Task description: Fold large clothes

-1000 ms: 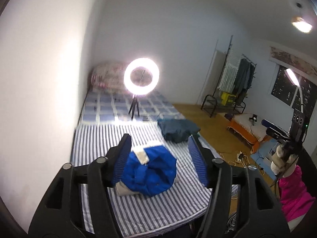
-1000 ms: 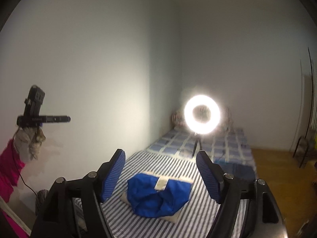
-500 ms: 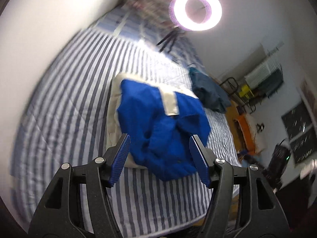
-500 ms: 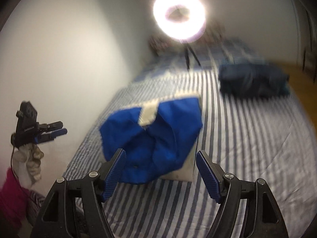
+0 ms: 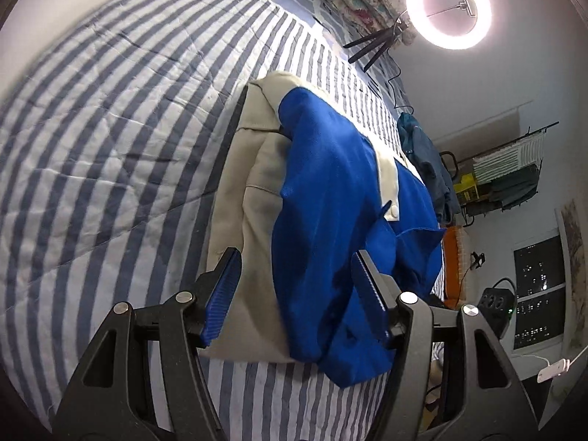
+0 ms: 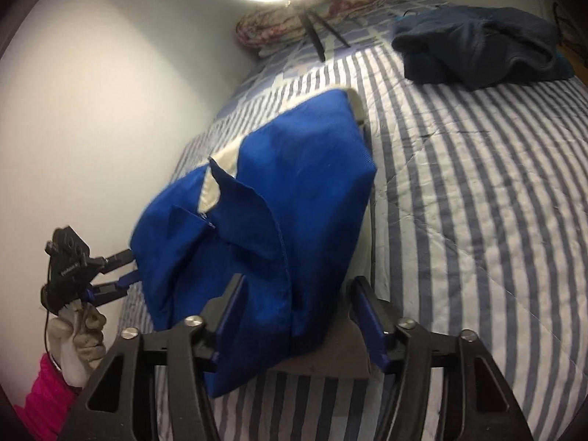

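A blue garment with a white placket lies crumpled on top of a folded beige garment on the striped bed. My left gripper is open, low over the near end of the pile, its jaws apart on either side of the beige and blue cloth. In the right wrist view the blue garment fills the middle and my right gripper is open at its near edge, the beige garment under it. The left gripper also shows there at the blue cloth's left side.
A dark blue garment lies heaped further up the bed. A ring light on a tripod stands on the bed near floral bedding. A white wall runs along the bed's left. A clothes rack stands across the room.
Both grippers have come down from a raised, level view to close over the blue and beige pile. Both stayed open. The clothes have not moved.
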The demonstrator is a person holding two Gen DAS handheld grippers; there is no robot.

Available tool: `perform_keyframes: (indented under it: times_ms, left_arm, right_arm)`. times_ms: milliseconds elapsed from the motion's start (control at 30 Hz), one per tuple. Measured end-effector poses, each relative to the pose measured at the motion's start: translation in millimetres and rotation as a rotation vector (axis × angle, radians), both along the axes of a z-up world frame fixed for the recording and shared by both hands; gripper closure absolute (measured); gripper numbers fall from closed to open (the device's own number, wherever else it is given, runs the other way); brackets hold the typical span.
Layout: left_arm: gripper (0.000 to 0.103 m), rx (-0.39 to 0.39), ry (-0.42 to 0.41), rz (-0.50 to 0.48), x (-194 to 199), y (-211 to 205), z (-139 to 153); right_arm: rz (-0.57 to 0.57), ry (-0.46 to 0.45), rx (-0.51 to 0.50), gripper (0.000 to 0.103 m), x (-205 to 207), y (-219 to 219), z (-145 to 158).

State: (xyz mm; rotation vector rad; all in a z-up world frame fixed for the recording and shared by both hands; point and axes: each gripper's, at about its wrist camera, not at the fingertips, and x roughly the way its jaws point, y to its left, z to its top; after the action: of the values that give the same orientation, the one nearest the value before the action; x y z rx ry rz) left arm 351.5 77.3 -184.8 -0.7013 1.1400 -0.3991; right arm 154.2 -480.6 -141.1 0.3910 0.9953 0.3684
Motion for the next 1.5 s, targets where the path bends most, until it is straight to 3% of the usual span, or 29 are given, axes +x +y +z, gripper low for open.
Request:
perform_keyframes:
  times_ms: [67, 100, 133, 167, 233, 400, 600, 667, 767, 800, 833, 900, 1000, 1133, 1233, 1333, 1400, 1500]
  left_arm:
    - [0.050, -0.034, 0.002, -0.003, 1, -1, -4]
    - [0.068, -0.042, 0.003, -0.008, 2, -2, -5]
    - [0.079, -0.043, 0.003, -0.019, 3, -4, -6]
    - [0.081, -0.035, 0.001, -0.021, 4, -5, -6]
    - [0.098, -0.063, -0.009, -0.031, 5, -6, -6]
    - [0.099, -0.054, -0.040, -0.054, 10, -21, 9]
    - [0.099, -0.034, -0.040, -0.070, 15, -34, 8]
    - [0.099, -0.028, -0.037, -0.066, 15, -35, 6]
    - [0.096, -0.015, 0.000, -0.053, 16, -33, -4]
    - [0.095, -0.020, 0.010, -0.044, 17, -32, -8]
    - [0.095, -0.033, 0.013, -0.039, 18, -31, -12]
    - [0.096, -0.057, 0.015, -0.040, 18, -26, -16]
    - [0.102, -0.130, 0.024, -0.031, 17, -18, -11]
    - [0.103, -0.250, -0.013, -0.020, 11, 3, 14]
    - [0.103, -0.171, -0.004, -0.012, 11, 10, 9]
    - [0.103, -0.052, 0.062, -0.014, 10, 8, -25]
    - [0.103, -0.059, 0.082, -0.008, 8, 8, -40]
    - [0.102, -0.022, 0.062, -0.029, 4, 7, -32]
  right_arm:
    - [-0.013, 0.006, 0.013, 0.061, 3, -1, -2]
    - [-0.014, 0.005, 0.023, 0.068, 5, -2, -4]
    - [-0.017, 0.000, 0.026, 0.070, 4, -3, -2]
    - [-0.018, -0.007, 0.019, 0.075, 3, -4, -1]
    - [-0.017, -0.011, 0.005, 0.081, 4, -5, 0]
    - [-0.010, -0.036, -0.058, 0.085, 1, 3, 7]
    - [0.008, -0.090, -0.156, 0.077, 3, 16, 16]
    - [0.018, -0.099, -0.148, 0.076, 1, 18, 18]
    - [0.029, -0.066, -0.080, 0.061, 5, 14, 9]
    - [0.025, -0.035, -0.038, 0.062, 7, 11, 3]
    - [0.015, -0.020, -0.019, 0.065, 8, 9, 0]
    - [-0.015, 0.003, 0.017, 0.092, 8, 3, -4]
    - [-0.059, 0.036, 0.166, 0.099, 2, -14, 0]
    - [-0.052, 0.008, 0.272, 0.102, -16, -18, 23]
    - [-0.040, 0.033, 0.323, 0.103, -22, -16, 16]
    - [-0.046, 0.134, 0.256, 0.103, -23, -3, -20]
    - [-0.058, 0.157, 0.184, 0.103, -22, 2, -37]
    - [-0.034, 0.127, 0.094, 0.102, -23, 5, -27]
